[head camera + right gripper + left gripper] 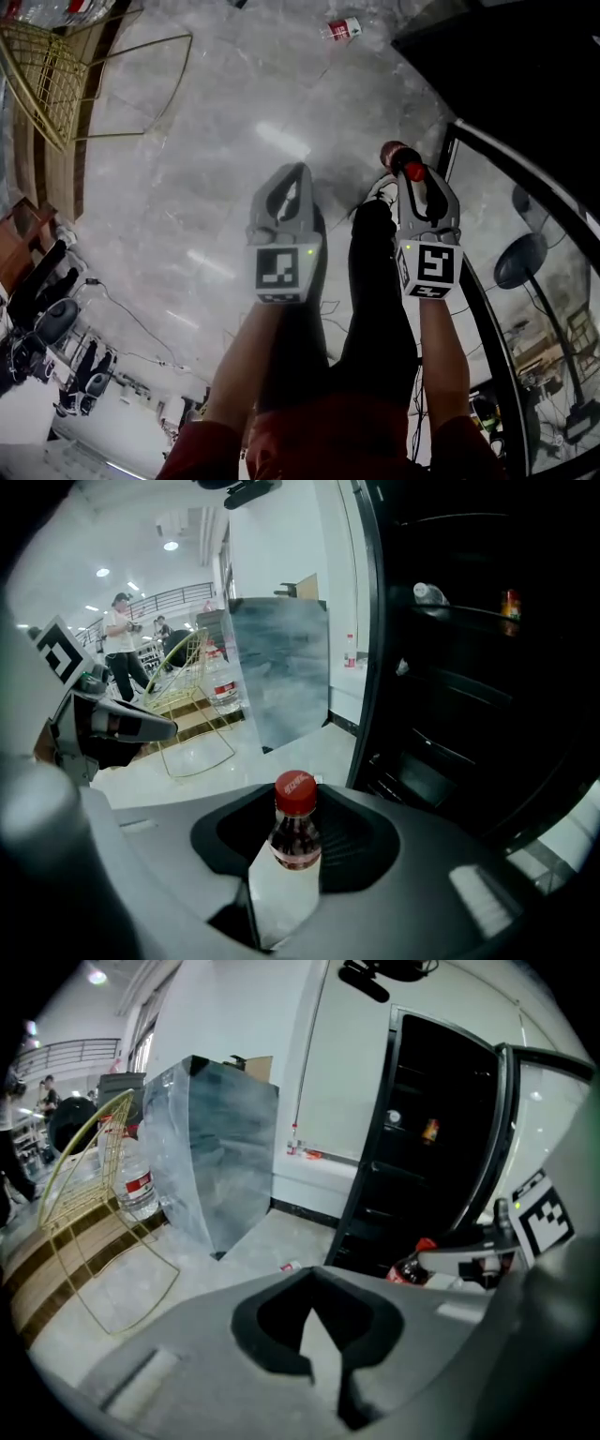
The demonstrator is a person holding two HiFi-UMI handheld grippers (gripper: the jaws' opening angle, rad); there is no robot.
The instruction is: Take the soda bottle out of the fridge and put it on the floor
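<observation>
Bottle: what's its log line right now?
bottle: out of fridge, held by neck | right gripper: shut on bottle | left gripper: shut, empty | floor: contact unclear

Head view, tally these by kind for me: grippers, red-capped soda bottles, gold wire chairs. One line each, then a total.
Grippers: 2, the left gripper and the right gripper
Soda bottles: 1, the soda bottle in the right gripper
Wire chairs: 1, the gold wire chair
Total: 4
</observation>
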